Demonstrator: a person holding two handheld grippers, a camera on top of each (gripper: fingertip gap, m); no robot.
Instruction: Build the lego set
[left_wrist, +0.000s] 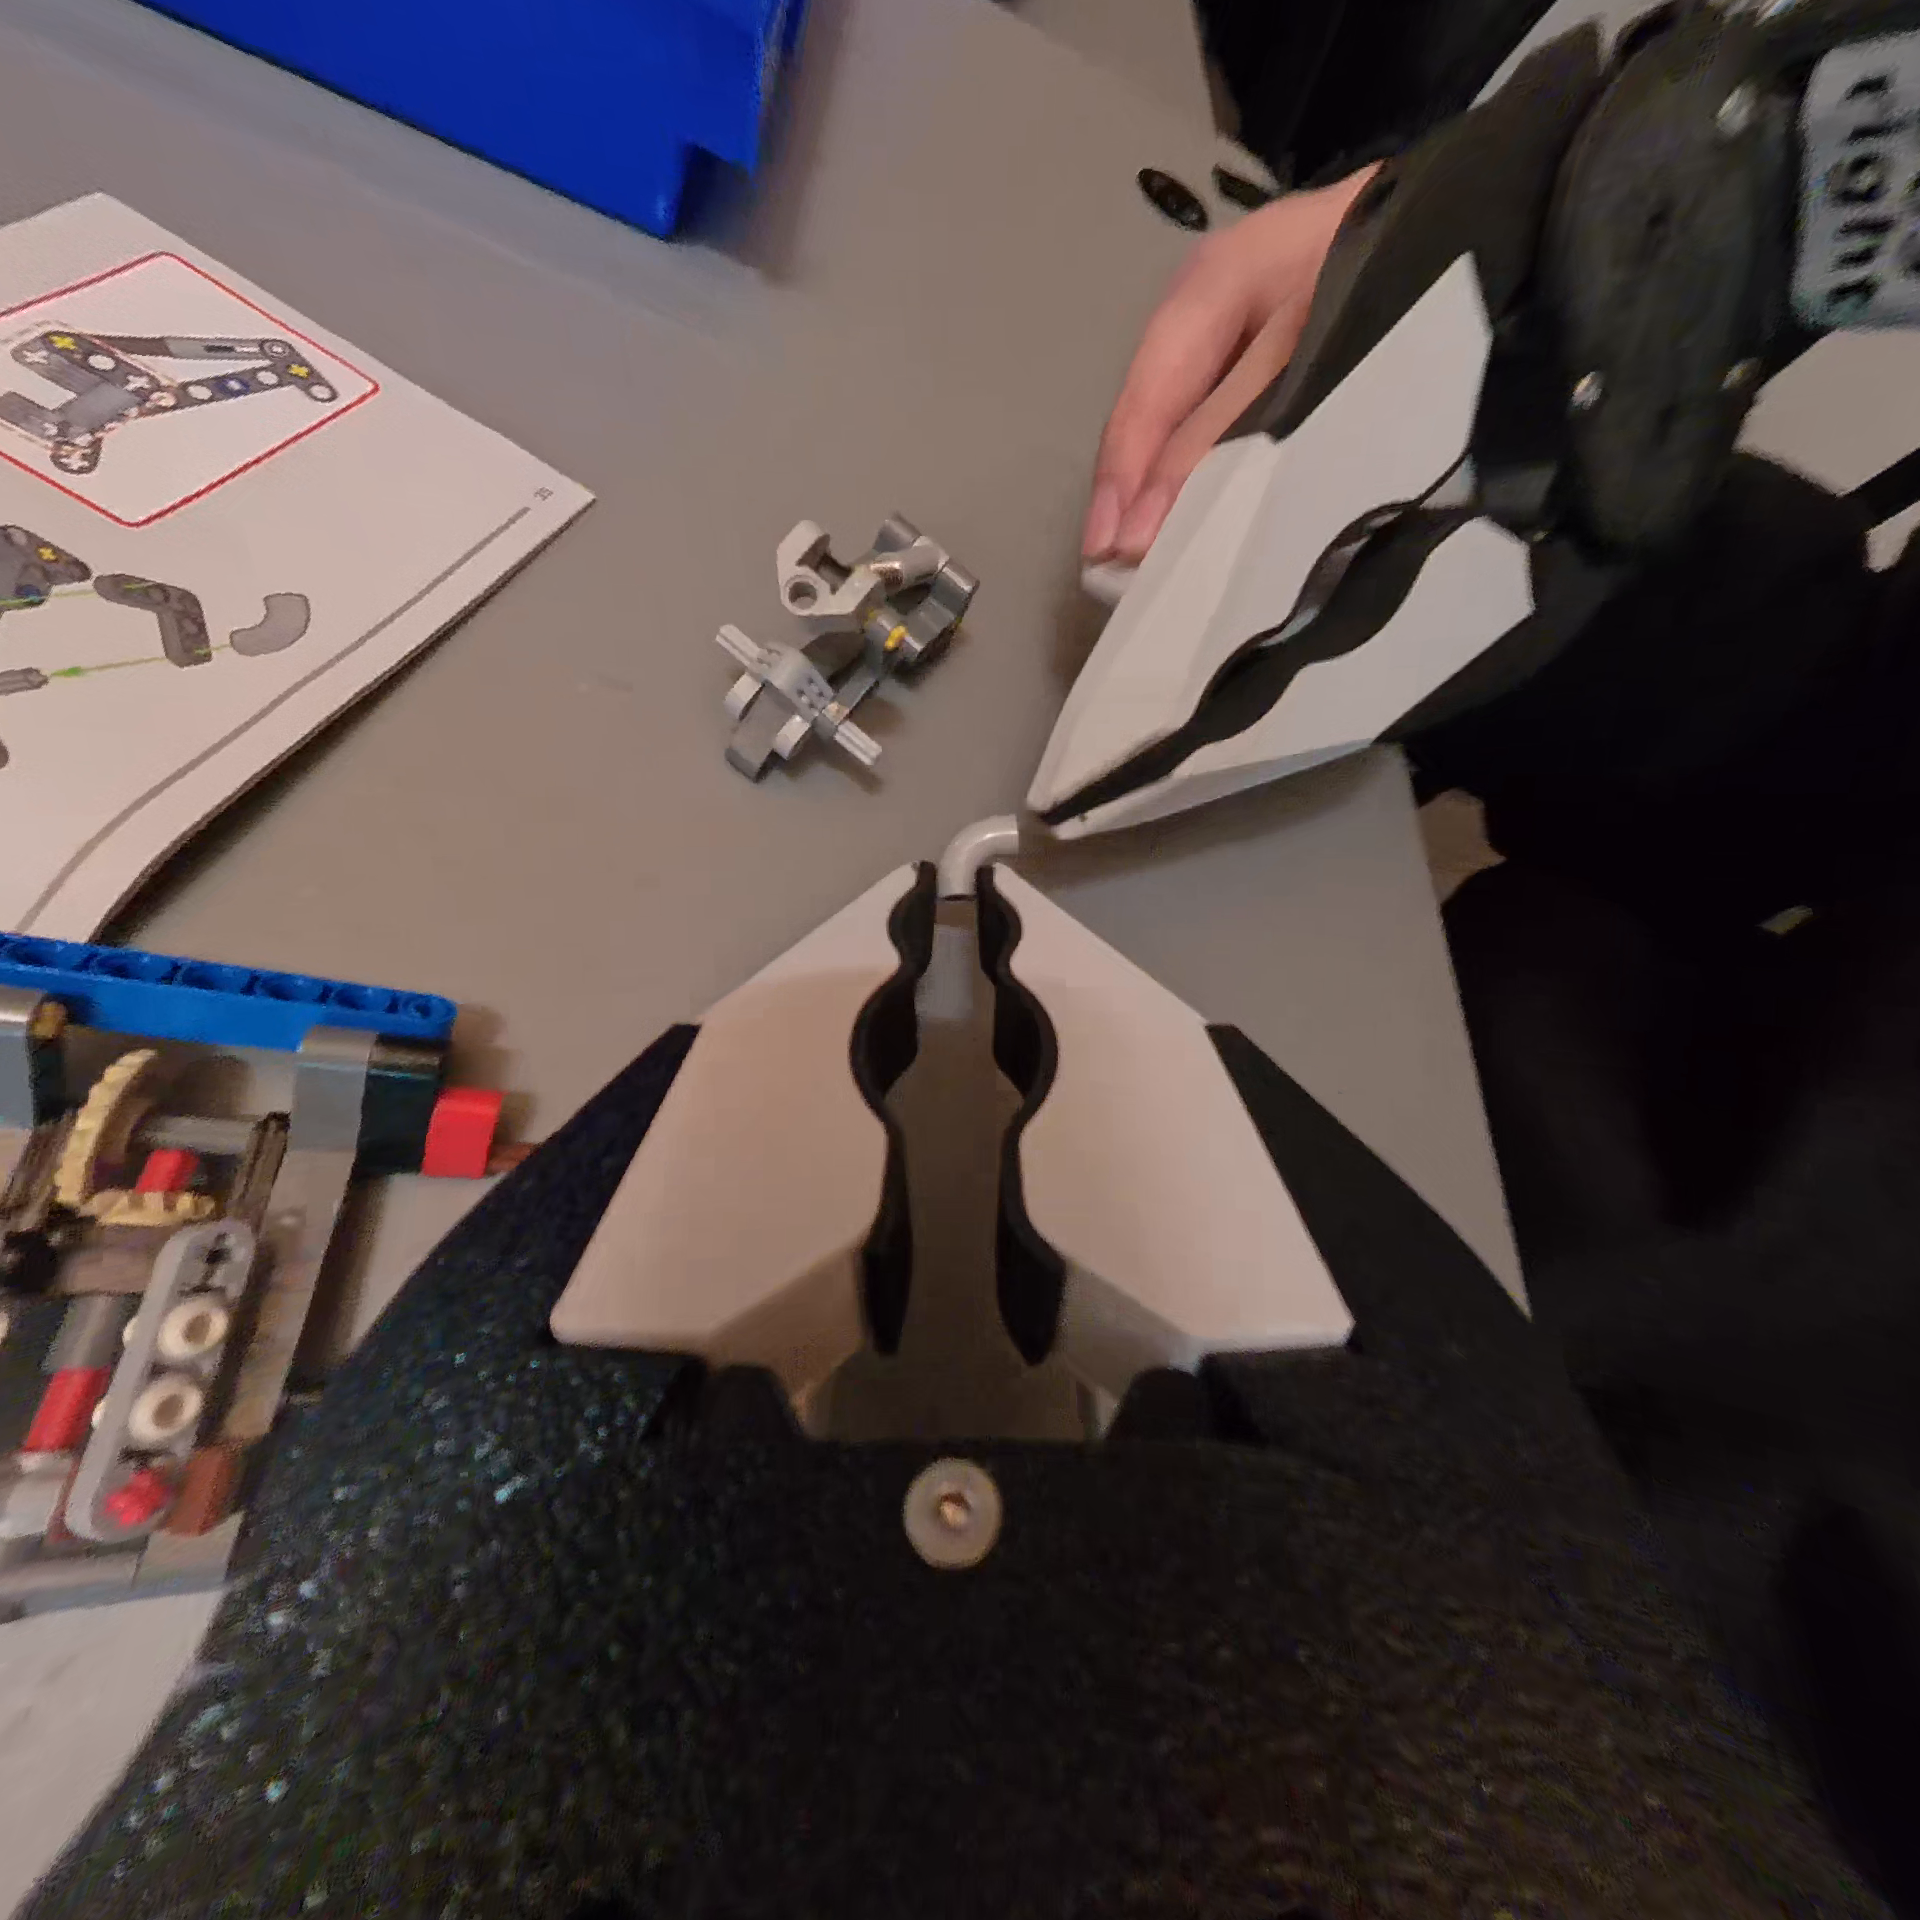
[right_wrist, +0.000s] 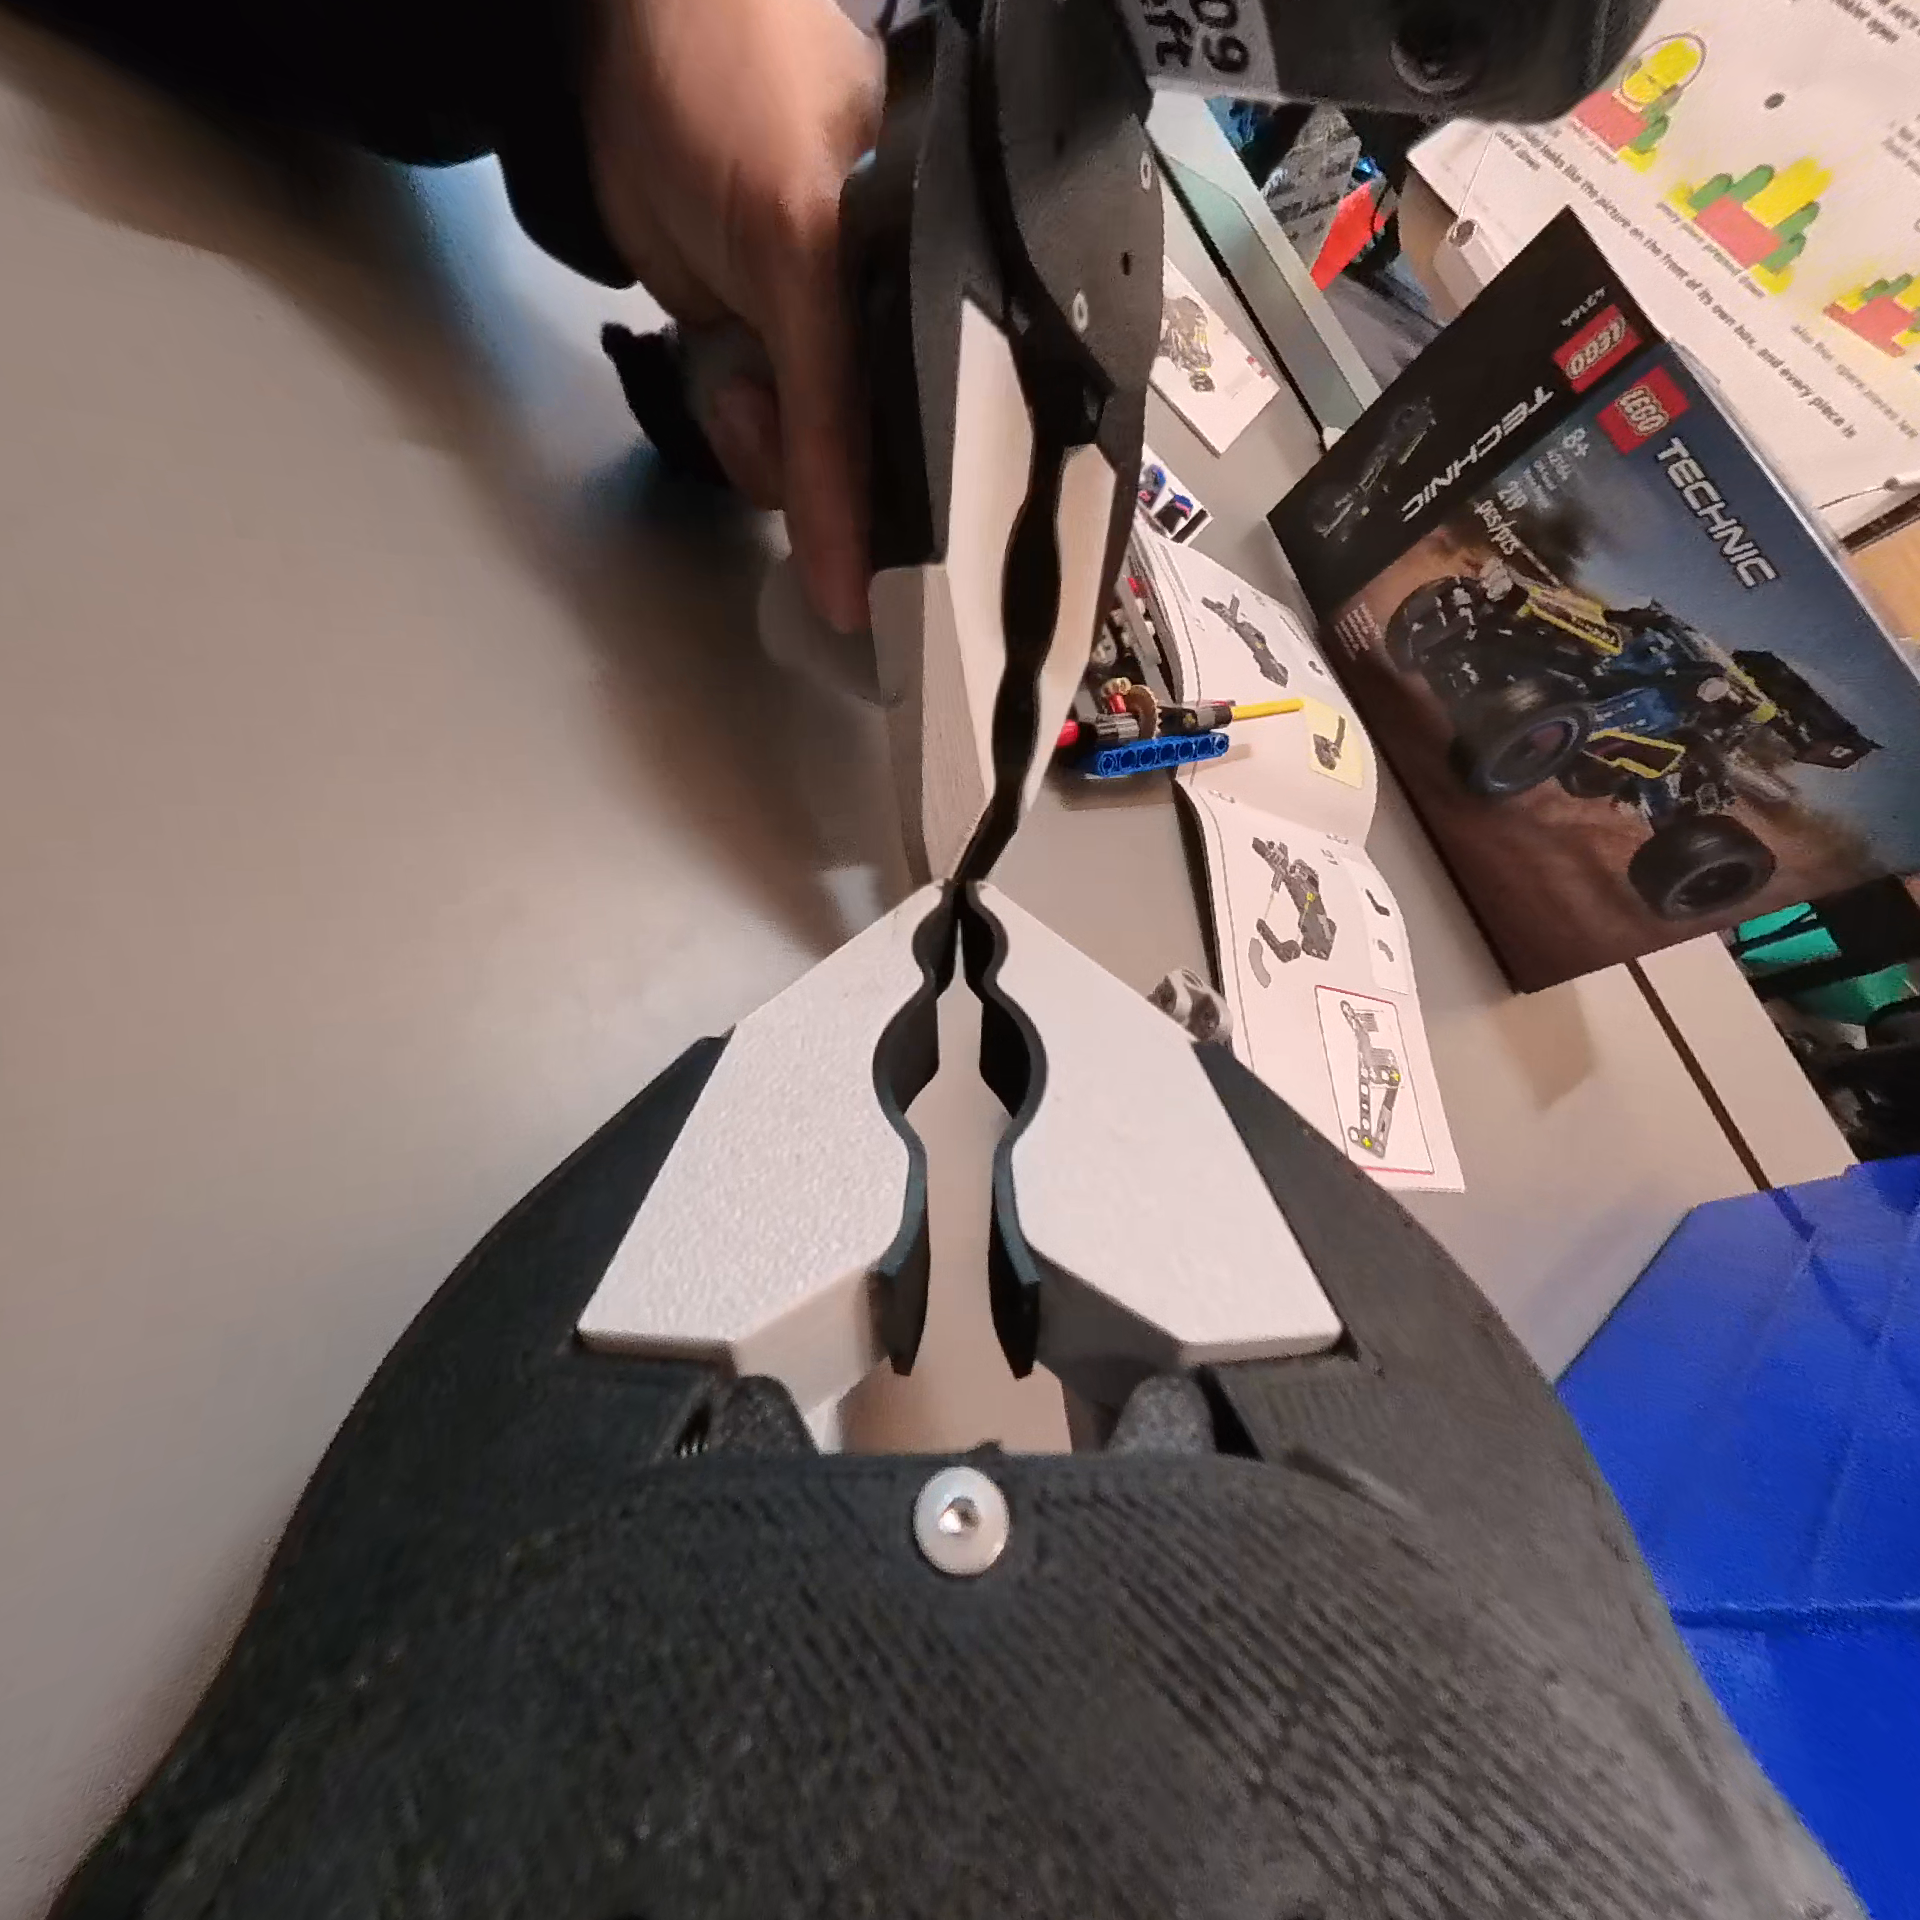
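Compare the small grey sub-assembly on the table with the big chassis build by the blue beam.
The small grey sub-assembly is all grey apart from tiny yellow spots; the chassis build mixes blue, red and tan. The sub-assembly is compact and fully visible; the chassis is larger and cut off by the frame. Both rest untouched on the table.

Grey matte tabletop (left_wrist: 644, 312), smooth, fills most of left wrist view. Table edge at right, dropping into dark shadow beyond. Blue plastic bin (left_wrist: 582, 94) at top of table, blurred; same blue bin (right_wrist: 1766, 1455) at lower right in right wrist view. Seam line between two table sections (right_wrist: 1704, 1081) beside bin. Printed paper sheet (right_wrist: 1766, 260) lying at far top right. Soft indoor light, faint shadows, some motion blur. Walls, floor, windows not visible.
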